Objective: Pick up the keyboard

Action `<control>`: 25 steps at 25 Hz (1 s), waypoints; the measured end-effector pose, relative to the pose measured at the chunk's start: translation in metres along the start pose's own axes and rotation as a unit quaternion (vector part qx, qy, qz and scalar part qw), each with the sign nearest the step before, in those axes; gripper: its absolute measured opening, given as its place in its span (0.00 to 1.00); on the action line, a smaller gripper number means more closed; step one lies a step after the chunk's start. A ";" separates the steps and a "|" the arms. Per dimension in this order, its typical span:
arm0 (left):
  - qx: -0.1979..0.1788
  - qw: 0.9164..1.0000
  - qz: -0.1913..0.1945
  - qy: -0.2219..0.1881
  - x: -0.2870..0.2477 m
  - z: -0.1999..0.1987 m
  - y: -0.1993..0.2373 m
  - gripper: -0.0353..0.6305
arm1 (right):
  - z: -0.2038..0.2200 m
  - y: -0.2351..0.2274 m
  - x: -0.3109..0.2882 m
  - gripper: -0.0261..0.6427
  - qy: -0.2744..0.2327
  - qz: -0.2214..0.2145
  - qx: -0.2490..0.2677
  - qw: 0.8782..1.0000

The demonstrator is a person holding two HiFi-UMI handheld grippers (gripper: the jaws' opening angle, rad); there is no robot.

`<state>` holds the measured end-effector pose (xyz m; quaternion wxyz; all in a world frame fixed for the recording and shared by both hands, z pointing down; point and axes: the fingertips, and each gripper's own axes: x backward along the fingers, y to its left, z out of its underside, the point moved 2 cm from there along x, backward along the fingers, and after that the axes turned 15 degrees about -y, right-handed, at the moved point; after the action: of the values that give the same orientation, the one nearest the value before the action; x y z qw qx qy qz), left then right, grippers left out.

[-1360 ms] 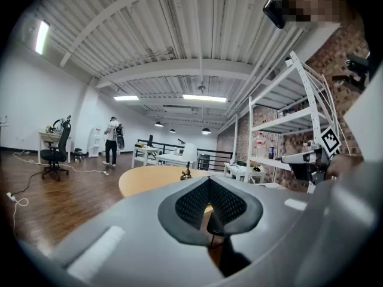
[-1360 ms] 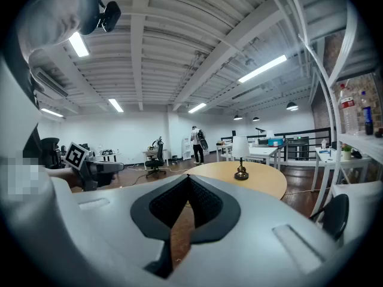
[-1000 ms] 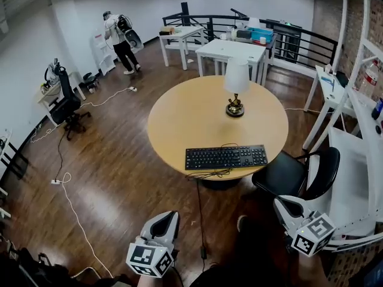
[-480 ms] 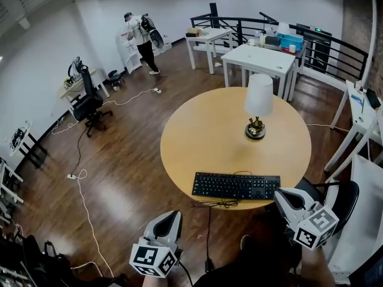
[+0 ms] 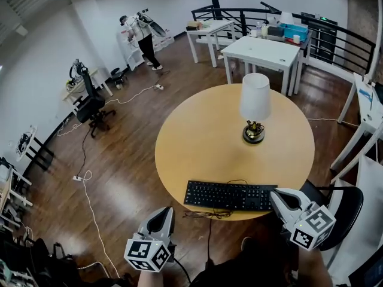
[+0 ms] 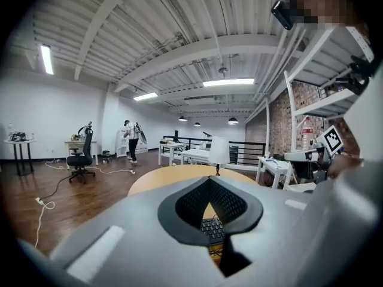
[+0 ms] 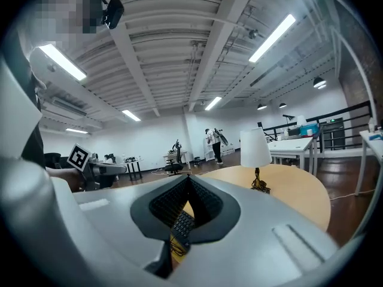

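A black keyboard (image 5: 230, 195) lies along the near edge of a round wooden table (image 5: 203, 136), its cable hanging off the front. My left gripper (image 5: 163, 215) is shut and empty, held off the table below and to the left of the keyboard. My right gripper (image 5: 277, 197) is shut and empty too, its tip close to the keyboard's right end; whether they touch is unclear. In the left gripper view a bit of the keyboard (image 6: 211, 228) shows past the closed jaws. The right gripper view also shows the keyboard (image 7: 182, 225) beyond its jaws.
A table lamp (image 5: 254, 105) with a white shade stands behind the keyboard. A black chair (image 5: 338, 211) sits at the right. White tables (image 5: 264, 51) and a railing (image 5: 311, 31) stand at the back. A person (image 5: 139, 33) is far off. Cables (image 5: 90, 205) trail on the wooden floor.
The table and keyboard have come closer in the head view. Both grippers moved forward toward the table edge, the right one reaching the keyboard's right end. Both stayed shut.
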<state>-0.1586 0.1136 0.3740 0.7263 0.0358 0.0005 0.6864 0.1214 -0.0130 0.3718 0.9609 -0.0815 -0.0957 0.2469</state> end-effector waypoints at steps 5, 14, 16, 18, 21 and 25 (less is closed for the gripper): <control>-0.006 1.000 -0.020 0.016 -0.041 0.006 -0.003 0.26 | -0.011 -0.049 0.001 0.04 -0.004 0.008 0.005 1.000; 0.003 1.000 -0.017 0.005 -0.088 -0.001 -0.014 0.26 | -0.015 -0.107 0.013 0.04 0.000 0.032 -0.021 0.999; 0.003 1.000 -0.017 0.010 -0.096 0.009 -0.016 0.26 | -0.008 -0.122 0.005 0.04 0.005 0.032 -0.027 0.999; 0.001 1.000 -0.015 0.017 -0.101 0.017 -0.017 0.26 | -0.004 -0.132 -0.004 0.04 0.004 0.030 -0.032 0.999; -0.002 1.000 -0.018 0.019 -0.105 0.014 -0.012 0.26 | -0.004 -0.131 -0.017 0.04 0.001 0.025 -0.034 0.999; -0.007 1.000 -0.006 0.006 -0.120 0.005 -0.002 0.26 | -0.001 -0.135 -0.035 0.04 0.000 0.029 -0.032 0.999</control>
<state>-0.1631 -0.0068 0.3728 0.7305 0.0268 0.0003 0.6824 0.1537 -0.1466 0.3930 0.9501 -0.1153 -0.1010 0.2715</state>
